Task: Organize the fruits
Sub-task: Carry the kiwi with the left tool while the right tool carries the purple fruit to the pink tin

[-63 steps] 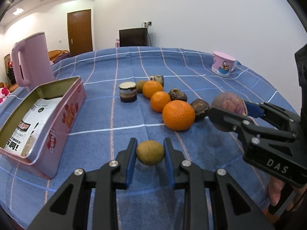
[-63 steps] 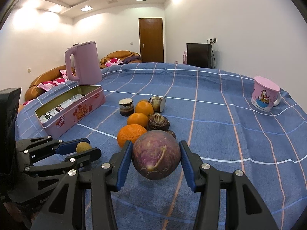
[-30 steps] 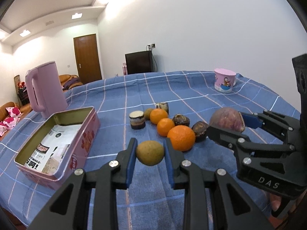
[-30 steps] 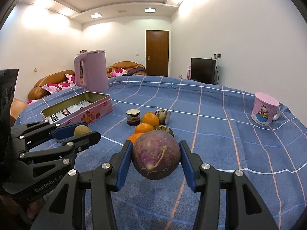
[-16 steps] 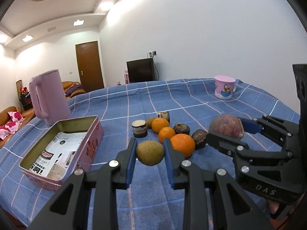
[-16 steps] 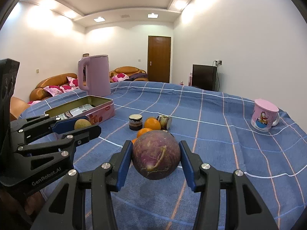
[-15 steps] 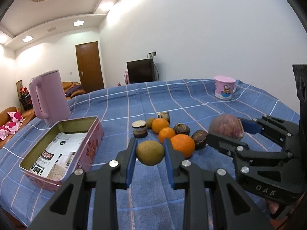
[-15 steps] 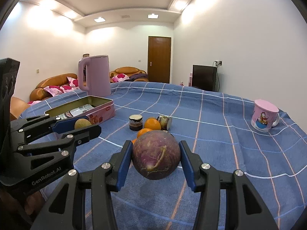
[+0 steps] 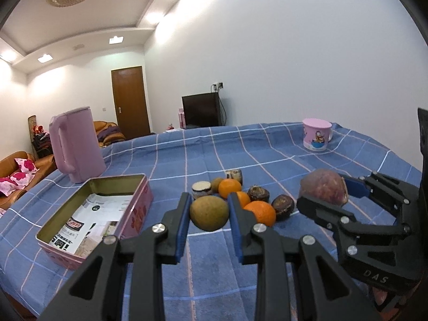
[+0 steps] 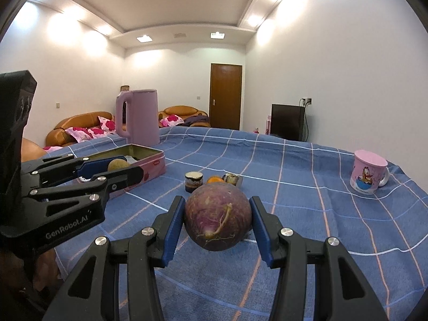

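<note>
Left wrist view, from left to right: a pink kettle (image 9: 77, 144), an open tin (image 9: 93, 214) with a paper packet inside, the left tool (image 9: 209, 214) clamped on a small brown fruit (image 9: 209, 213) held above the blue cloth of the desk (image 9: 267, 144), then a cluster of three oranges (image 9: 260, 212) and dark fruits on the cloth, and the right tool (image 9: 325, 196) off to the right, with a pink mug (image 9: 317, 133) far behind. Only this view shows the whole cluster. Right wrist view hides most of it behind the purple fruit (image 10: 218, 216), which the right tool (image 10: 218, 220) grips between its blue pads, clear of the cloth. It alone shows the sofas (image 10: 80, 128) behind the kettle.
</note>
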